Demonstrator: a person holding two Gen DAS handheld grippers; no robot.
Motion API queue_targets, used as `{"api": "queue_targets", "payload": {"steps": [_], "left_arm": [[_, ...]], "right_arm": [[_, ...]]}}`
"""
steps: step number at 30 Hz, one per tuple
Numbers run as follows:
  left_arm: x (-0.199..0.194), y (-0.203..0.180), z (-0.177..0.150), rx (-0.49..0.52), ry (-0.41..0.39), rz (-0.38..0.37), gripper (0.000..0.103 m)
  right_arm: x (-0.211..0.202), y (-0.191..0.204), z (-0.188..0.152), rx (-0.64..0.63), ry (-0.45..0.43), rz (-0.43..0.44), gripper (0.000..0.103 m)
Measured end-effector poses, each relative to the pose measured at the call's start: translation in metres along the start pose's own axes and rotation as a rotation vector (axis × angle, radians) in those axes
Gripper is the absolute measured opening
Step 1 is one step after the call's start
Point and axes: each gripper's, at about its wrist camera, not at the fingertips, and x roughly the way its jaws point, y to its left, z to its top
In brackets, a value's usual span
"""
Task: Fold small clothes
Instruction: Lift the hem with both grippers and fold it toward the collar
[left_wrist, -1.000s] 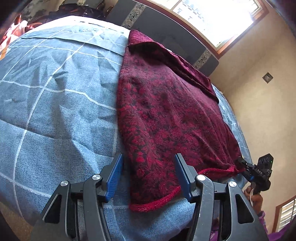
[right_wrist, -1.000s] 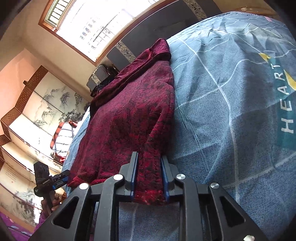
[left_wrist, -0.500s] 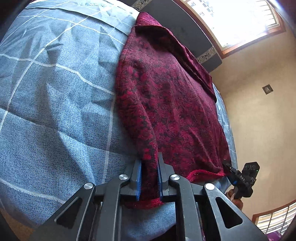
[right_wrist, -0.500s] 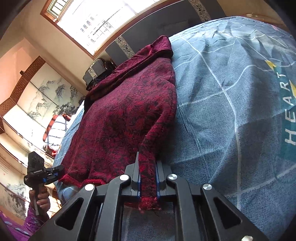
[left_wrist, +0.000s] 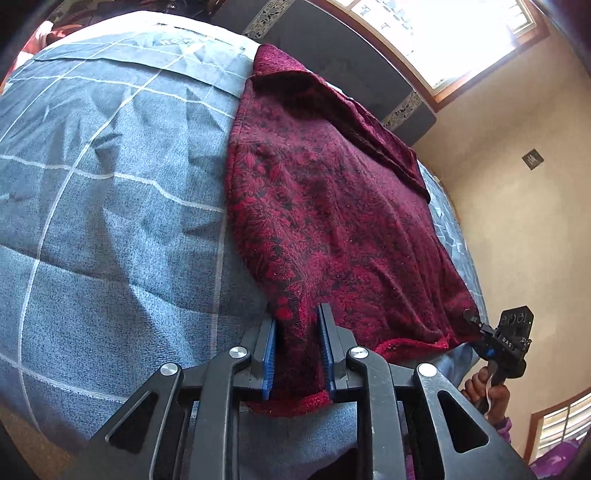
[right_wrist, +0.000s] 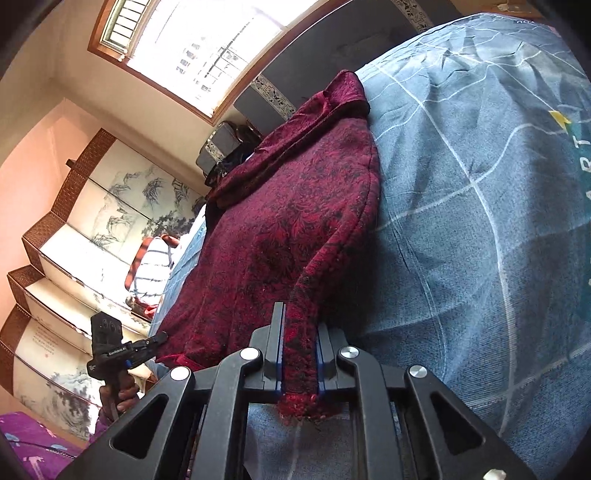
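A dark red patterned garment (left_wrist: 332, 206) lies spread on a blue denim-look bedcover (left_wrist: 103, 206), its far part folded over. My left gripper (left_wrist: 297, 350) is shut on the garment's near left hem corner. My right gripper (right_wrist: 299, 354) is shut on the near right hem corner of the same garment (right_wrist: 288, 229), which is lifted slightly off the cover there. Each gripper shows in the other's view: the right one (left_wrist: 476, 325) at the far hem corner, the left one (right_wrist: 159, 338) likewise.
The bedcover (right_wrist: 480, 221) has white grid lines and printed letters at the right. A dark headboard (left_wrist: 332, 48) and a bright window (left_wrist: 443, 33) stand behind. A painted folding screen (right_wrist: 92, 236) stands to the left. A striped cloth (right_wrist: 151, 269) lies beyond the bed.
My left gripper was open around the hem a second ago and has closed on it. My right gripper stayed shut and lifted its corner slightly. Both views drew back a little.
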Motion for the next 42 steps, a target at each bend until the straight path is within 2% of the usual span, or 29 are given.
{"api": "queue_targets", "payload": {"steps": [3, 6, 8, 9, 10, 11, 12, 15, 22, 29, 36, 42], "left_arm": [[0.005, 0.005, -0.003, -0.022, 0.015, 0.006, 0.035], [0.005, 0.004, -0.005, -0.035, -0.002, -0.042, 0.05], [0.008, 0.002, -0.002, -0.033, -0.01, -0.045, 0.052], [0.009, 0.001, -0.002, -0.029, -0.019, -0.046, 0.052], [0.011, 0.0, -0.001, -0.032, -0.021, -0.047, 0.042], [0.015, 0.002, -0.001, -0.049, -0.008, -0.04, 0.007], [0.018, 0.005, 0.0, -0.077, 0.012, -0.044, 0.009], [0.014, 0.011, 0.001, -0.143, -0.006, -0.083, 0.009], [-0.036, -0.027, 0.001, -0.017, -0.13, -0.072, 0.009], [-0.054, -0.033, -0.025, 0.019, -0.112, -0.049, 0.009], [-0.071, -0.025, -0.066, -0.002, -0.08, -0.059, 0.009], [-0.084, -0.031, -0.076, 0.01, -0.068, -0.061, 0.009]], "right_arm": [[0.004, -0.003, -0.001, 0.034, 0.012, 0.019, 0.024], [0.012, -0.004, -0.001, 0.042, 0.027, 0.024, 0.025], [0.018, -0.006, -0.002, 0.059, 0.037, -0.001, 0.022], [0.02, -0.007, -0.002, 0.069, 0.035, -0.004, 0.012], [0.021, -0.008, -0.002, 0.075, 0.029, -0.008, 0.01], [0.021, -0.008, -0.002, 0.077, 0.019, -0.012, 0.008], [0.019, -0.007, -0.001, 0.078, 0.011, -0.011, 0.007], [0.007, -0.003, -0.001, 0.094, -0.033, 0.023, 0.006], [-0.028, 0.022, 0.005, 0.077, -0.11, 0.111, 0.006], [-0.05, 0.027, -0.02, 0.102, -0.103, 0.141, 0.006], [-0.075, 0.026, -0.054, 0.128, -0.068, 0.134, 0.006], [-0.091, 0.035, -0.06, 0.122, -0.051, 0.144, 0.006]]}}
